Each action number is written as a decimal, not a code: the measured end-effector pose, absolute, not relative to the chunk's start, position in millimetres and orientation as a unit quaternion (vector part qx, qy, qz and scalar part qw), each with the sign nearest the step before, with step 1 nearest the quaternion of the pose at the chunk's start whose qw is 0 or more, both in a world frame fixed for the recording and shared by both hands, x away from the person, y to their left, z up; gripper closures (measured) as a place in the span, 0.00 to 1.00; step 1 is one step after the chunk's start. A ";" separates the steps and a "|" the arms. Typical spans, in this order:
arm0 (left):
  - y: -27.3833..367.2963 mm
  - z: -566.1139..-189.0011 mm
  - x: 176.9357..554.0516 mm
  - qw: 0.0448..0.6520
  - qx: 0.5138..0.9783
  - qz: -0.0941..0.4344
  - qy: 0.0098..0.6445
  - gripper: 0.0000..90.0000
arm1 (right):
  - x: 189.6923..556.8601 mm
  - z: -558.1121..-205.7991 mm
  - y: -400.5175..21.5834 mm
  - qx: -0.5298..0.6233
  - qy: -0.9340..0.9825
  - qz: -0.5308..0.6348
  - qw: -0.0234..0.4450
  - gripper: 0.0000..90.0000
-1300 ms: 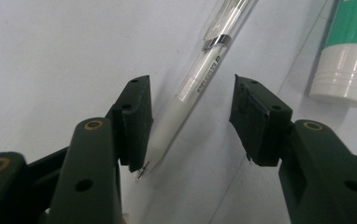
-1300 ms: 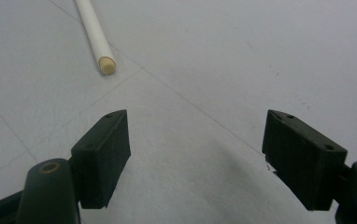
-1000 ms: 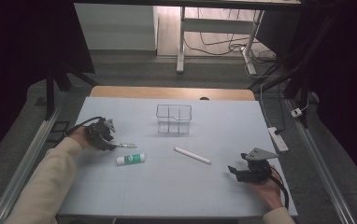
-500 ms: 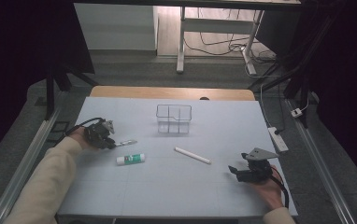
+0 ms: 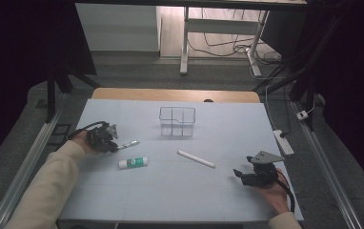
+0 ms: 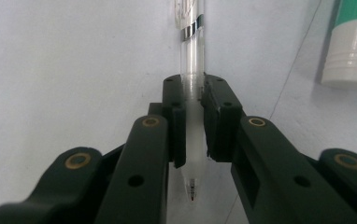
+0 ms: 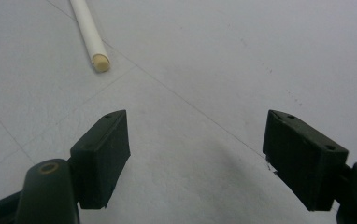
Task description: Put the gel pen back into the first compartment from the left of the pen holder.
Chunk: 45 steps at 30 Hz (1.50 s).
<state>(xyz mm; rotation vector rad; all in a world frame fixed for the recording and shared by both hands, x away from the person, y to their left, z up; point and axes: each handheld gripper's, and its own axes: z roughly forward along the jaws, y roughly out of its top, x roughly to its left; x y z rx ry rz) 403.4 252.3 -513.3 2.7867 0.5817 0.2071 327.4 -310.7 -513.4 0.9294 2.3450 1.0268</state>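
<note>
A clear pen (image 6: pixel 191 93) is pinched near its tip by the left gripper (image 5: pixel 105 138) at the worktop's (image 5: pixel 170 191) left, its long axis pointing right toward the wire basket (image 5: pixel 177 121), while the right gripper (image 7: pixel 197 154) is held with jaws spread, the white stick (image 7: pixel 89 35) lying ahead to its left.

The pen (image 6: pixel 191 84) is seen to be clear, glossy plastic with a shiny metal band, frosted toward the tip. It is clamped by the left gripper (image 6: pixel 193 122), whose 2 jaws are matt black plastic with brass-coloured rivets. The glue stick (image 6: pixel 354 44) appears smooth white and green plastic. The table (image 5: pixel 227 191) is covered by a matt, pale sheet. The white stick (image 7: pixel 90 35) looks smooth and matt.
</note>
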 end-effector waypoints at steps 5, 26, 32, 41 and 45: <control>257.4 -510.2 402.9 0.160 0.960 0.079 0.216 0.89 | 327.7 -513.9 -310.8 0.333 0.844 0.367 0.206 0.25; 240.2 -475.2 363.8 0.246 0.932 0.140 0.225 0.89 | 327.1 -511.1 -310.8 0.335 0.837 0.379 0.209 0.25; 235.5 -464.9 355.7 0.277 0.918 0.147 0.241 0.89 | 326.1 -509.9 -311.0 0.334 0.836 0.381 0.212 0.25; 221.9 -460.9 347.9 0.295 0.915 0.142 0.235 0.89 | 325.9 -508.9 -312.0 0.333 0.834 0.384 0.213 0.25; 217.8 -460.6 345.8 0.304 0.914 0.138 0.233 0.89 | 325.6 -508.7 -312.1 0.332 0.834 0.385 0.214 0.25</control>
